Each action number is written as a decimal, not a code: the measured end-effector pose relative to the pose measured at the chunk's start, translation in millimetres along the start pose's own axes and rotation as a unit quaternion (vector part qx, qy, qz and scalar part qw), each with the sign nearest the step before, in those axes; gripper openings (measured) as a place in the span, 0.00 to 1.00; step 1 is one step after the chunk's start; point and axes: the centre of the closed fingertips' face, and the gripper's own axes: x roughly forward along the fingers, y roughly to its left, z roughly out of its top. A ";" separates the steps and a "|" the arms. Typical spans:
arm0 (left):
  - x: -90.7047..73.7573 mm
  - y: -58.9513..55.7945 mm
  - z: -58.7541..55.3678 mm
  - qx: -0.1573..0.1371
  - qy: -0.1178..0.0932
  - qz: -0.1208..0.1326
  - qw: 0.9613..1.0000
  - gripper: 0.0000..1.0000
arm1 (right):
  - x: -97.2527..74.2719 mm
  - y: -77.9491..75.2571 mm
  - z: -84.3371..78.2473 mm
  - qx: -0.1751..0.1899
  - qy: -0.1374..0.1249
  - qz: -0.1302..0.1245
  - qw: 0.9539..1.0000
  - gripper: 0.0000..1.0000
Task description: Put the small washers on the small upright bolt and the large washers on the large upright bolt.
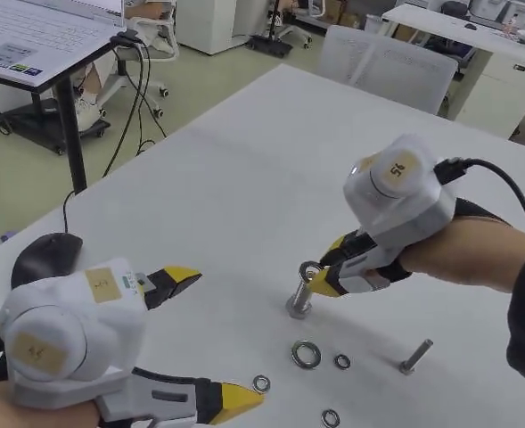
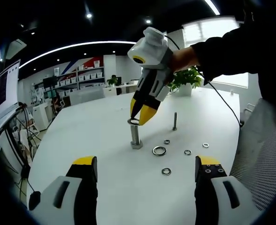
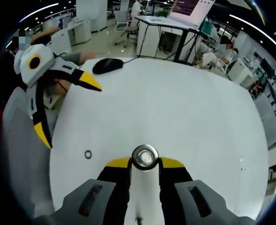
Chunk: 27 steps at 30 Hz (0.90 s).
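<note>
Now left tool (image 2: pixel 146 161) apart, right tool (image 1: pixel 320 276) clamps washer (image 1: pixel 303 272); five loose washers (image 2: pixel 159 150), two bolts (image 2: pixel 136 136).

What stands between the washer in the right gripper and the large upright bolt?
Nothing visible. The right gripper holds the washer at the top of the large bolt, whose shaft is bare. The loose washers lie on the table, apart from it.

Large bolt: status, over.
Right tool shut on large washer at large bolt top. Left tool open, apart. Loose washers beside bolt, not blocking.
</note>
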 end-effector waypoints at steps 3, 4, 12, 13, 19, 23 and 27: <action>1.4 -0.3 0.3 0.002 0.002 -0.001 1.000 0.85 | 1.2 -0.5 -1.2 0.002 0.003 0.002 1.000 0.24; 1.6 -0.5 0.4 0.002 0.002 -0.002 1.000 0.85 | 1.5 -0.5 -1.4 0.001 0.004 0.003 1.000 0.24; 2.4 -0.9 -1.0 0.001 0.004 -0.003 1.000 0.84 | 6.1 -0.1 -2.7 0.003 0.011 0.012 1.000 0.24; 2.4 -1.0 -1.1 0.001 0.004 -0.003 1.000 0.84 | 6.8 -0.2 -4.1 0.004 0.012 0.012 1.000 0.24; 2.5 -0.5 -3.2 -0.001 0.005 -0.003 1.000 0.84 | 11.4 0.6 -6.3 0.009 0.018 0.020 1.000 0.24; 2.7 -1.0 -5.4 -0.002 0.008 -0.003 1.000 0.84 | 16.7 1.1 -9.1 0.009 0.024 0.027 0.999 0.24; 3.3 -1.7 -6.9 -0.003 0.009 -0.004 1.000 0.84 | 22.7 3.0 -11.5 0.009 0.032 0.034 0.999 0.24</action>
